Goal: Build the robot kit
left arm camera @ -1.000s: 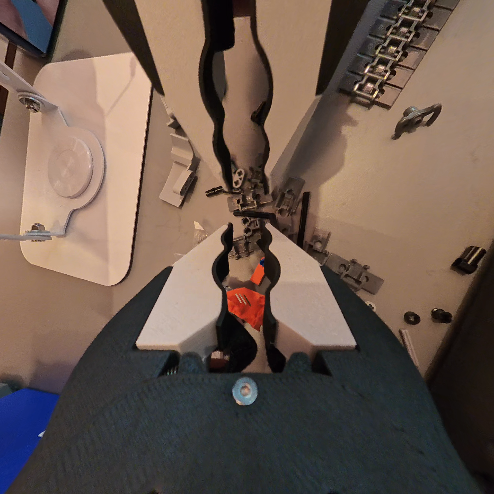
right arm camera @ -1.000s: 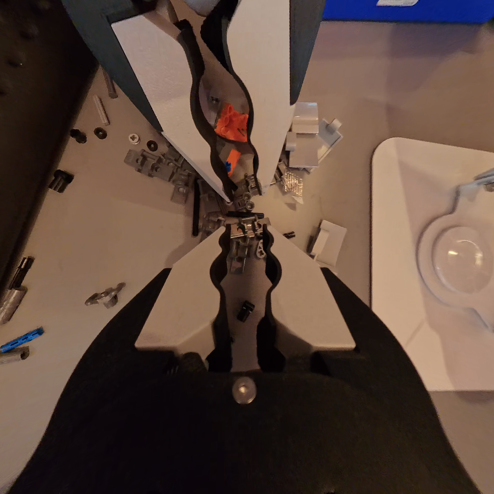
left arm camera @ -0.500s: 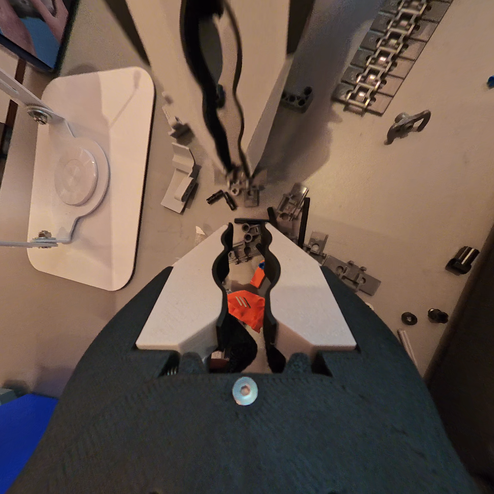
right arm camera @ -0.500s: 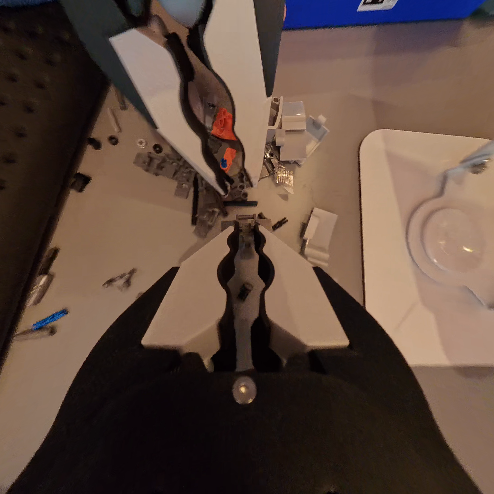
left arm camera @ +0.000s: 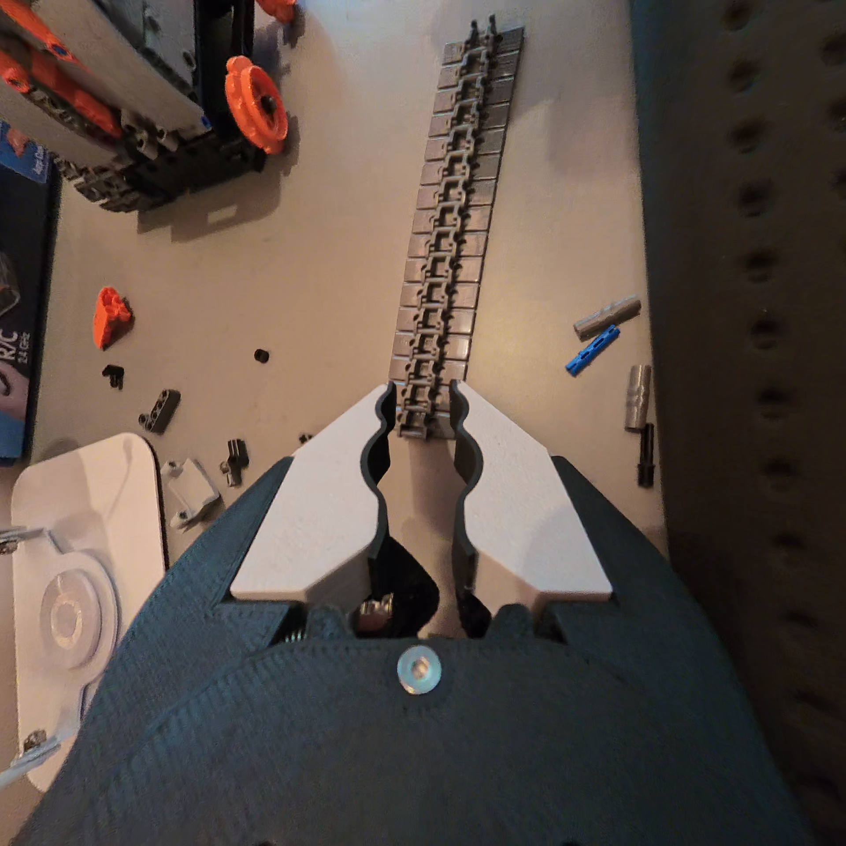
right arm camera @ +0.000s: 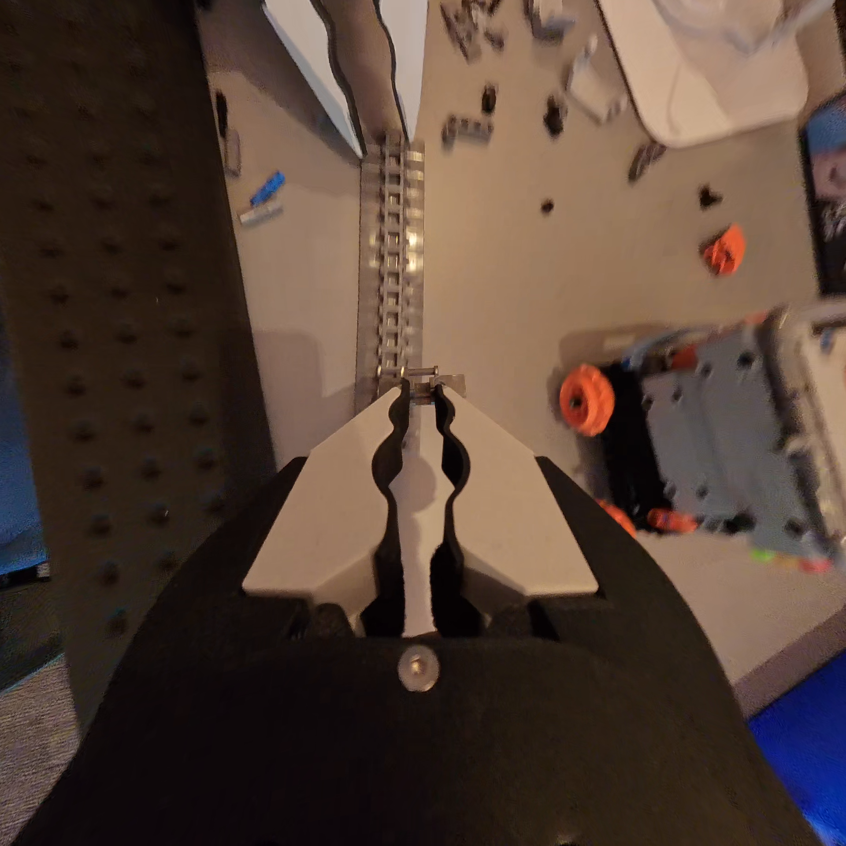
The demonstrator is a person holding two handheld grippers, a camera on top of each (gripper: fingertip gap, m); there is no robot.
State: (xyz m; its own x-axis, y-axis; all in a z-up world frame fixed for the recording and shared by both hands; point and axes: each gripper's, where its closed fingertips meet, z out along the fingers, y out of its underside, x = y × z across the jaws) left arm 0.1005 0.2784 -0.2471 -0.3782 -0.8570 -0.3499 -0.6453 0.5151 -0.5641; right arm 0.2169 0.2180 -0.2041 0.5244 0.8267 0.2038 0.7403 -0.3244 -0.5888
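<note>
Two tongs meet one long grey track (left arm camera: 451,219) lying flat on the beige table (left arm camera: 293,256). My left gripper (left arm camera: 422,388) stands parted around its near end; my right gripper (right arm camera: 420,389) pinches a small grey link (right arm camera: 428,382) at the opposite end. Ridged, jointed plastic plates form the strip. Beside it sits a grey-and-orange vehicle (left arm camera: 137,87).

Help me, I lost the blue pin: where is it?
In the left wrist view the blue pin lies on the table right of the grey track strip, just below a grey axle connector.
</note>
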